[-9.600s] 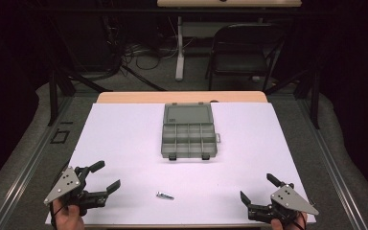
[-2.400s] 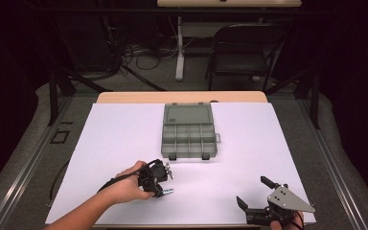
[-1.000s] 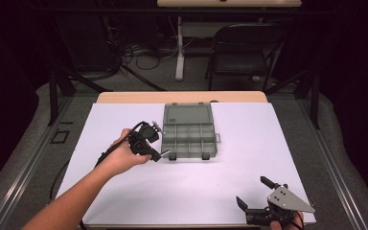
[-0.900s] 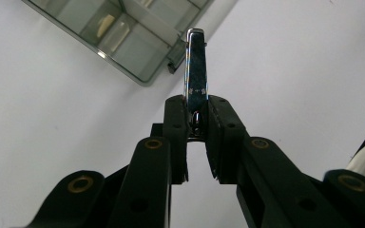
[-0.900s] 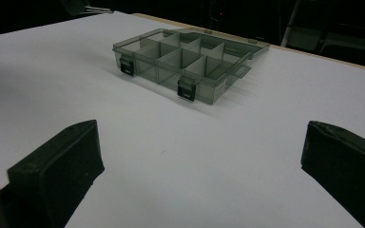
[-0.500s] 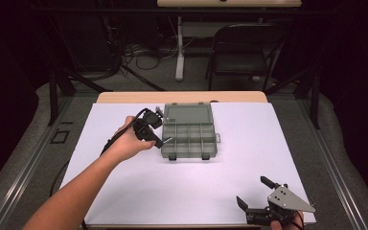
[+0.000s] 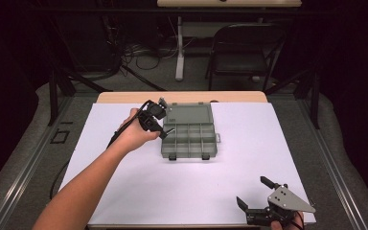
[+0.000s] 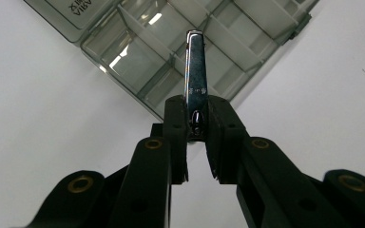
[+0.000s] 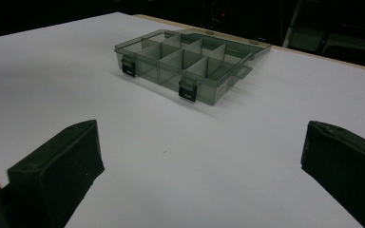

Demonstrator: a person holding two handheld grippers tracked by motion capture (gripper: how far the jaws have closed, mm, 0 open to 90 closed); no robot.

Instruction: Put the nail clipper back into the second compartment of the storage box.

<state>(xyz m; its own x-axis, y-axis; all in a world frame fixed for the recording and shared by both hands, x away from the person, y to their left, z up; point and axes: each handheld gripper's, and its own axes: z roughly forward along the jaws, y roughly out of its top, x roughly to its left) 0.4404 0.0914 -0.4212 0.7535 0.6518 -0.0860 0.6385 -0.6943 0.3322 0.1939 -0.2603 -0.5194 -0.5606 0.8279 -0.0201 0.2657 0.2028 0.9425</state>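
Left black tongs (image 8: 197, 137) clamp a slim chrome nail clipper (image 8: 196, 80), its long axis pointing over the grey compartment box (image 7: 188, 132) mid-table; right tongs (image 7: 261, 194) gape idle at the near right corner.

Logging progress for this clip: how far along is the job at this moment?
Done: the left gripper is shut on the nail clipper, which is off the table. In hand: it hangs over the left edge of the organizer box, whose compartments show no contents here. Left: lower the clipper into a compartment and let go. The right gripper rests open at the near right corner of the white table, apart from the box.
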